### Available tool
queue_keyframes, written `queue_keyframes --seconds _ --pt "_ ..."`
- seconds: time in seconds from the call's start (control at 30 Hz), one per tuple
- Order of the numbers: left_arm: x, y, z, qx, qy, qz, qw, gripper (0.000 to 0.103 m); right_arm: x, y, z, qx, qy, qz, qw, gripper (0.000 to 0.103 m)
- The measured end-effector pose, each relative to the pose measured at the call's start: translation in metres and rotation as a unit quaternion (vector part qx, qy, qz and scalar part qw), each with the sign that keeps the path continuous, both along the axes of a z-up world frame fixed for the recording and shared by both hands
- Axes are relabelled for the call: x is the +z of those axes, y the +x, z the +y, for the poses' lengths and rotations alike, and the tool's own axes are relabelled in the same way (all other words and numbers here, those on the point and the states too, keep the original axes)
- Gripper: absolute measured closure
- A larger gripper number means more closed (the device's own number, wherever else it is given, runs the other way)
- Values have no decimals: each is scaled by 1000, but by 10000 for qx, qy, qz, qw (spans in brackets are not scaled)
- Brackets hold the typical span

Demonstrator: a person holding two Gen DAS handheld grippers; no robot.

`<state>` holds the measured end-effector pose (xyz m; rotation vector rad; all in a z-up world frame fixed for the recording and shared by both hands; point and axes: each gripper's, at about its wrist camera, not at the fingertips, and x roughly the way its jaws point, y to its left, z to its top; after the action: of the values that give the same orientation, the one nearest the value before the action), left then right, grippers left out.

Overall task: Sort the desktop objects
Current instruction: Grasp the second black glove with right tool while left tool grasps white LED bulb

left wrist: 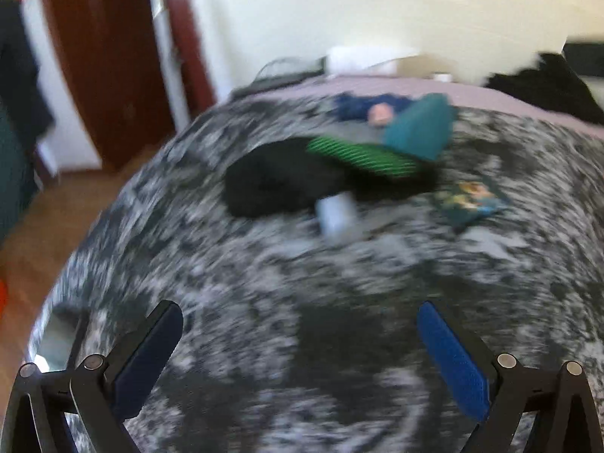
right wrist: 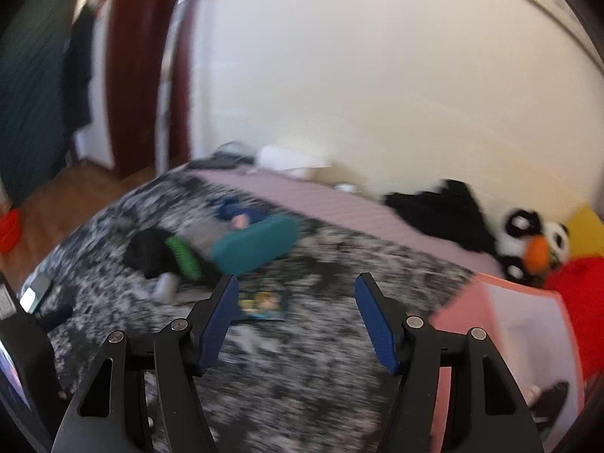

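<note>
Teal case: soft teal oblong pouch (right wrist: 253, 245), lying tilted on the mottled black-and-grey blanket (right wrist: 302, 370), near the far middle of the spread; seen also from the left wrist (left wrist: 419, 130), one end overlapping the green striped piece.
Green striped piece: flat strip with bright green and dark stripes (left wrist: 362, 154), resting on the black bundle, touching the teal case.
Black bundle: dark crumpled cloth (left wrist: 279, 181), just left of the green strip in both views.
Pale cylinder: small light grey-blue tube-like object (left wrist: 336, 217), at the near edge of the black bundle; too blurred for more.
Picture card: small flat booklet with a colourful printed cover (right wrist: 264, 304), flat on the blanket, near the teal case on its near side, apart from it.
Blue item: dark blue cloth with a pink patch (left wrist: 372, 109), behind the teal case, blurred.
Left gripper (left wrist: 300, 315): blue-padded fingers spread wide, nothing between them, above bare blanket, well short of the pile.
Right gripper (right wrist: 297, 283): fingers apart, gap narrower than the left one's, nothing clamped; left fingertip overlapping the picture card in view.
Pink box: pink-sided container (right wrist: 509, 339), at the right, near the right gripper.
Plush toy: black-and-white soft toy with orange beak (right wrist: 532, 241), beyond the pink box, by the wall.
</note>
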<state>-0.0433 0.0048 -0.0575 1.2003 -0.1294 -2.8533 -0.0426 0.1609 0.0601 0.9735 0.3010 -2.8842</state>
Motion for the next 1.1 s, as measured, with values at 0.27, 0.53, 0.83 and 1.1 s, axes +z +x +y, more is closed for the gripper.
queue_keyframes --seconds 0.27,0.53,0.83,1.1 --pt "-3 -5 -49 186 621 -310 9974 0 -50 -64 -113 816 -38 -320 9961 35" --pt "1 -2 -60 109 881 -348 9954 0 -113 -130 -145 956 378 -714 9921 19" --pt "-13 -9 -48 240 827 -503 9950 0 -95 -123 -130 945 46 -679 9932 91" --pt "-18 -53 -5 201 711 -132 9972 0 2 -76 -84 690 -252 94 9973 91"
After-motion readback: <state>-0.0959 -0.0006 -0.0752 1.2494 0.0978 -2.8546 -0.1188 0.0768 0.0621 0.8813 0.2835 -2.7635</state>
